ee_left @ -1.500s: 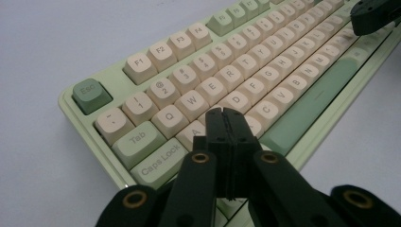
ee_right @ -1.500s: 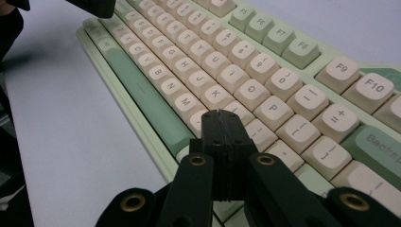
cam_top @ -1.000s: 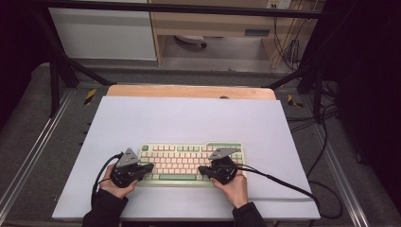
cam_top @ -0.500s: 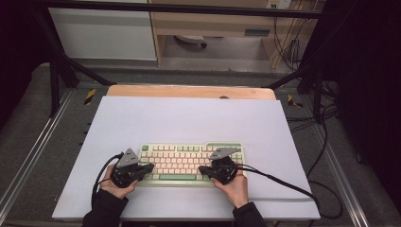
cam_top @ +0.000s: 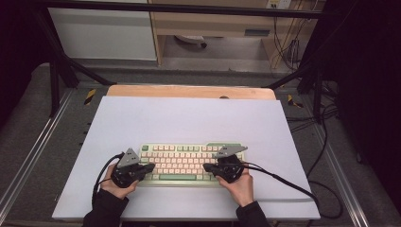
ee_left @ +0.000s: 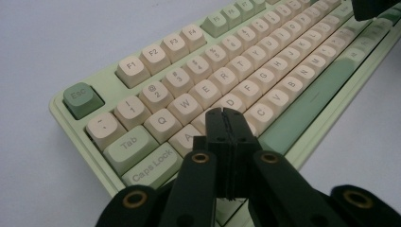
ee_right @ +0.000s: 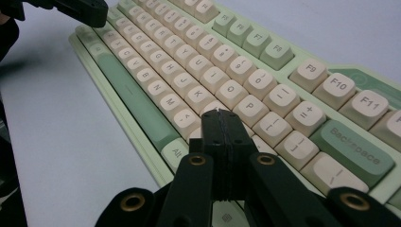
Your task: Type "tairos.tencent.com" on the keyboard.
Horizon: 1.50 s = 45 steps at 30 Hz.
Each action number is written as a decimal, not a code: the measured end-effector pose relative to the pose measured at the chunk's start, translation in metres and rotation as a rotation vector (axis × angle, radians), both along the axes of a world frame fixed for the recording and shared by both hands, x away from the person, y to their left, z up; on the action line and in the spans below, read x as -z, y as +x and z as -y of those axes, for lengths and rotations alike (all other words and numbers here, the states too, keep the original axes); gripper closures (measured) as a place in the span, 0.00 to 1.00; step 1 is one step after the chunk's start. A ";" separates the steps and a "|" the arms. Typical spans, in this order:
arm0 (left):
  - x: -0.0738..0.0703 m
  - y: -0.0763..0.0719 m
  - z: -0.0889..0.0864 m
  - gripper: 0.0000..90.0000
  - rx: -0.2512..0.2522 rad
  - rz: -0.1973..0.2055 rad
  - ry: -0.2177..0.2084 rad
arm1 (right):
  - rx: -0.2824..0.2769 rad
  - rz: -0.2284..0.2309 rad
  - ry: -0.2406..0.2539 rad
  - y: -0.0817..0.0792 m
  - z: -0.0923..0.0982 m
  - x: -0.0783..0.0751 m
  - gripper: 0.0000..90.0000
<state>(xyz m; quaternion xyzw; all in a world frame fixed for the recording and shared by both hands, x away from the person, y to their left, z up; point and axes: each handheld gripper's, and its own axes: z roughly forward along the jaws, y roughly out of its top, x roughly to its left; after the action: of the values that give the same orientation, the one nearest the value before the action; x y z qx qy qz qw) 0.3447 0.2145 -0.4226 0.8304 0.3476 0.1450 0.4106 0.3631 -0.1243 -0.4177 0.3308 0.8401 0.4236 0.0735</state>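
Left gripper and right gripper, fingers pressed together, hover over the keyboard; mat bare around.

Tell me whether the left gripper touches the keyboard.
Cannot tell. In the left gripper view the shut left gripper covers the keyboard near S, hiding any contact.

The left claw hides the keyboard keys just beneath its tips.

Table sheet evenly bright, surroundings dark; gripper views soft-focused, far keys blurred.
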 end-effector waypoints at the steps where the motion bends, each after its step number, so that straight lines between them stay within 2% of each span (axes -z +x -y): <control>1: 0.000 0.000 0.000 1.00 0.002 0.000 0.000 | 0.000 0.002 0.000 0.000 0.001 0.000 1.00; 9: -0.001 0.000 0.005 0.99 0.000 0.005 0.001 | 0.012 -0.001 0.006 0.001 0.008 -0.001 1.00; 21: -0.003 0.002 0.018 0.99 0.012 0.011 0.000 | 0.012 0.000 0.001 0.001 0.009 -0.001 1.00; 30: 0.002 0.004 0.033 0.99 0.038 0.001 0.021 | 0.009 0.004 0.008 0.000 0.009 -0.002 1.00; 45: 0.006 0.004 0.041 0.99 0.055 -0.005 0.037 | 0.010 -0.002 0.007 0.000 0.009 -0.002 1.00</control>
<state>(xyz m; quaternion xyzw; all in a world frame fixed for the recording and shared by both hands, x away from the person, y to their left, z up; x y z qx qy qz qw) 0.3483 0.1737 -0.4290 0.8474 0.3232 0.1380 0.3981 0.3631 -0.1332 -0.4160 0.3356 0.8370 0.4258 0.0738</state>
